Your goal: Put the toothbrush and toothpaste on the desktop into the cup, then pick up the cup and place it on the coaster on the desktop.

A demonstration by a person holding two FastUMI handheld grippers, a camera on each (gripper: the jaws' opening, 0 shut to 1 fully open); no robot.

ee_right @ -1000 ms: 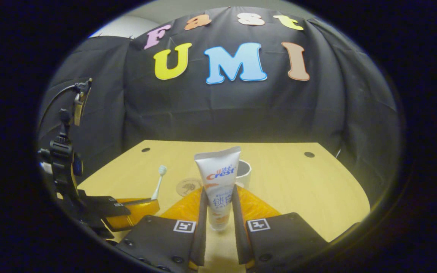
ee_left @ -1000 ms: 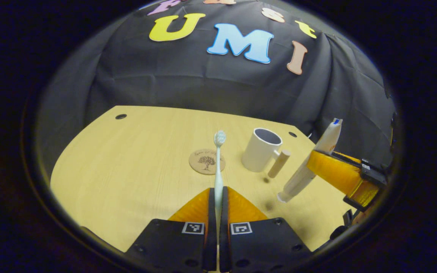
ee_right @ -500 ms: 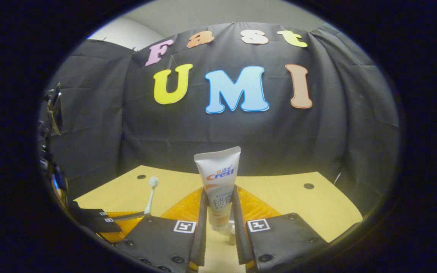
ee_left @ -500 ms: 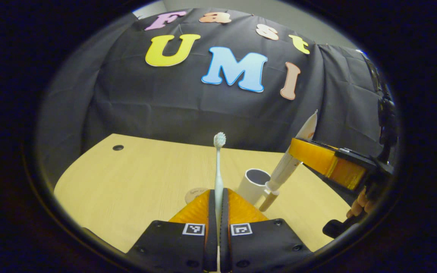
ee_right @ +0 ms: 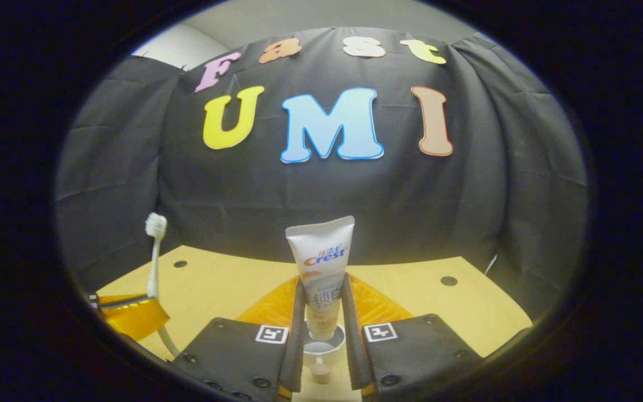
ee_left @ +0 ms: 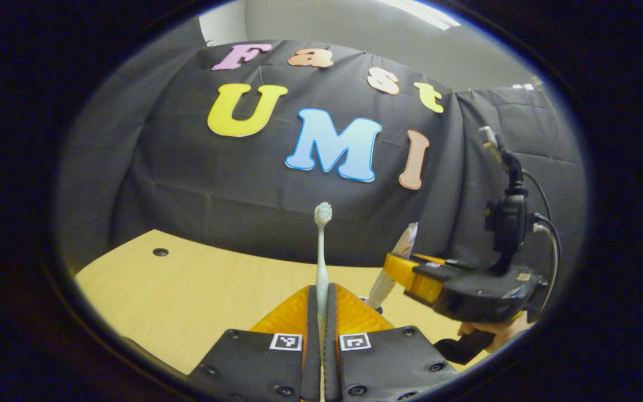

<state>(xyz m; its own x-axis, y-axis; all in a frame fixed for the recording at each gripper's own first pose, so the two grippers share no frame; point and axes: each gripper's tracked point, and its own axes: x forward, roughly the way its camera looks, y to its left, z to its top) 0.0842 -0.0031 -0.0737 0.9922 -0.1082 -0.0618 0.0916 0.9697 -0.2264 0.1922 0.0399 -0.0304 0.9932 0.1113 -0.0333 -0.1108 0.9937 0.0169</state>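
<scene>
My right gripper (ee_right: 321, 304) is shut on the white toothpaste tube (ee_right: 321, 268), held upright with its crimped end up. Directly under the tube, between the fingers, sits the white cup (ee_right: 326, 347), with its wooden handle (ee_right: 318, 372) toward me. The tube's lower end hangs at the cup's mouth. My left gripper (ee_left: 321, 298) is shut on the pale toothbrush (ee_left: 321, 251), bristles up. In the left gripper view the right gripper (ee_left: 411, 276) holds the tube (ee_left: 397, 259) slanted just to the right. In the right gripper view the left gripper (ee_right: 126, 310) and brush (ee_right: 154, 251) stand at the left.
The light wooden tabletop (ee_right: 438, 304) has small round holes (ee_right: 449, 281) near its back corners. A hand (ee_left: 500, 332) grips the right gripper's handle, and a cable and mount rise above it (ee_left: 505, 223). The black booth wall stands close behind the table.
Both grippers rose and tilted up. The right gripper carried the toothpaste over the cup. The left gripper with the toothbrush now sits closer beside it.
</scene>
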